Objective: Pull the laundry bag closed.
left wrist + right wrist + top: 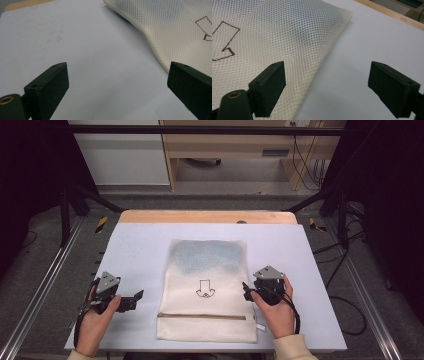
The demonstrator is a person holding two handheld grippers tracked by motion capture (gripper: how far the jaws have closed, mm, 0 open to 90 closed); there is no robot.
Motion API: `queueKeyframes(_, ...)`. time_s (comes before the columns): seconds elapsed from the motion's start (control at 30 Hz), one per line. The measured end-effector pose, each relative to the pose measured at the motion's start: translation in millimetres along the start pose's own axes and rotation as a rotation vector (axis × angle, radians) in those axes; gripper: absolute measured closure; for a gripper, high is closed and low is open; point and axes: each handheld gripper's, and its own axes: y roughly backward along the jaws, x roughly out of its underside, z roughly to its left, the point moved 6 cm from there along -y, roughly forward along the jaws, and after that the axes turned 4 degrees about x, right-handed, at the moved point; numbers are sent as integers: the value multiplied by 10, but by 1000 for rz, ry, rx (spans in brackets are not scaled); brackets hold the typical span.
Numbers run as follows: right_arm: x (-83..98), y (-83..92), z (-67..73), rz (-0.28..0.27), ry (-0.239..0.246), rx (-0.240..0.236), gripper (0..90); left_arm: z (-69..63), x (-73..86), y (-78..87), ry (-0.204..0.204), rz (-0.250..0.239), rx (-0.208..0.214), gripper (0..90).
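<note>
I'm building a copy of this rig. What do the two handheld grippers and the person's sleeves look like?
Each gripper, left gripper and right gripper, is a black body topped by a grey three-cornered plate, with a black cable trailing back past the hand. Close up, the jaws are flat matt-black blocks with small screw holes, and a brass-coloured bushing sits at the base. The sleeve cuffs are pale beige.

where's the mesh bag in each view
High view: mesh bag lies mid-table, between the two tools.
Left gripper view: upper right corner.
Right gripper view: left half, its edge between the jaws.
Shared landmark: the brown arrow outline printed on it.
</note>
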Motion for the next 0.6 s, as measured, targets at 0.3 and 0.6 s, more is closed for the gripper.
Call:
queueKeyframes(0.3,-66,30,253,10,82,-65,117,46,-32,-42,-22,-4,-9,41)
queueKeyframes(0.6,-127,61,579,16,199,-173,282,-76,-47,27,-33,1,28,44)
